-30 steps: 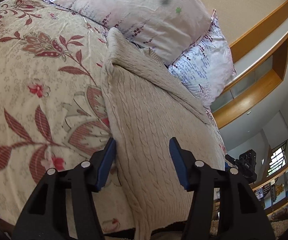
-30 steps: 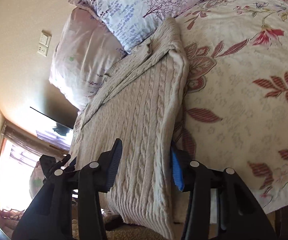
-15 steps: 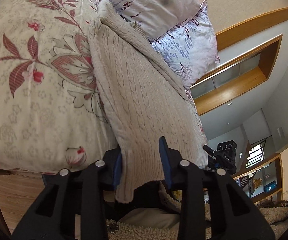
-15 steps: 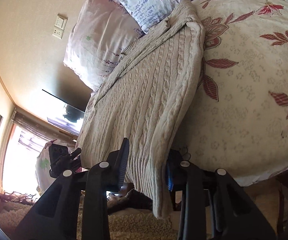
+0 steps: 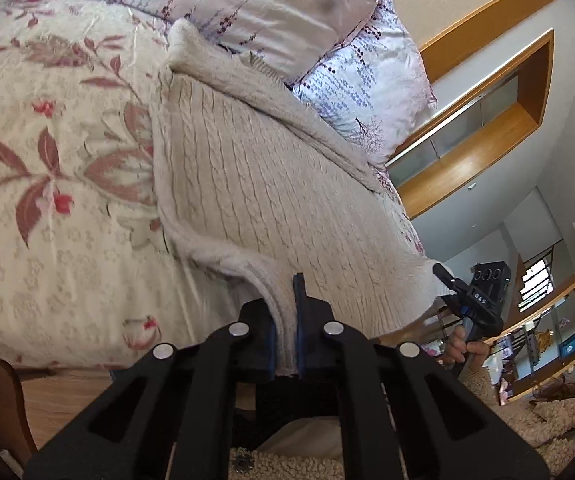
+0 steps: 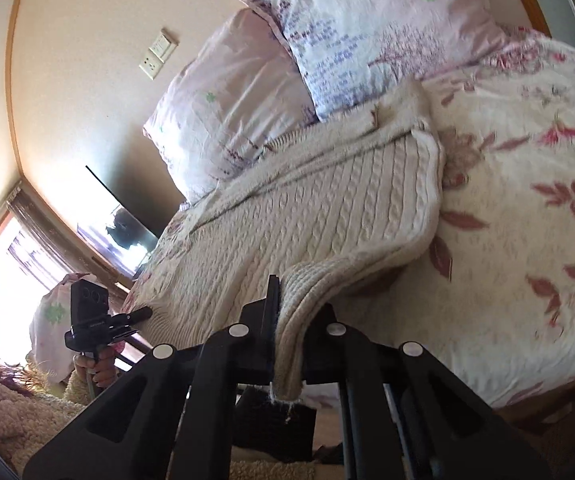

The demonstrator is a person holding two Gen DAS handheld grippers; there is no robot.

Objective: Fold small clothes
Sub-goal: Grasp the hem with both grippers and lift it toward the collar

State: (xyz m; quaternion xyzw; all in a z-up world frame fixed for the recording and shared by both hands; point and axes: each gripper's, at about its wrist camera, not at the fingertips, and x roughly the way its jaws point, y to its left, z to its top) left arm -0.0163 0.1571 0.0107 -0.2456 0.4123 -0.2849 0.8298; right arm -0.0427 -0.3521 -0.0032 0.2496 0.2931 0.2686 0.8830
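Sweater hem mostly hidden behind both grippers' black bodies; the bed's near edge is cut off by them too. Right wrist view is blown out at the window side, and motion blur softens the bedspread print in both views. Cream cable-knit sweater lies on the bed, thick ribbed texture, vertical cable rows; long axis runs from the near bed edge toward the pillows, collar end by the pillows, hem end toward the cameras. One side is folded over the body, giving a diagonal doubled band along the top. Left gripper has its fingers closed tight on a bunched hem corner, fabric pinched between blue pads, the edge lifted into a ridge. Right gripper likewise clamps the other hem corner, ribbed band squeezed between the fingers, frayed threads hanging below. Each gripper also shows small in the other's view, at the far hem corner, held by a hand; details there are too small to read. Bedspread is pale quilted cloth with red leaf and flower print. Two pillows with lilac sprig print lean against the beige wall; the sweater's collar end is touching them. Wall switch plate above, dark TV screen partly glared.
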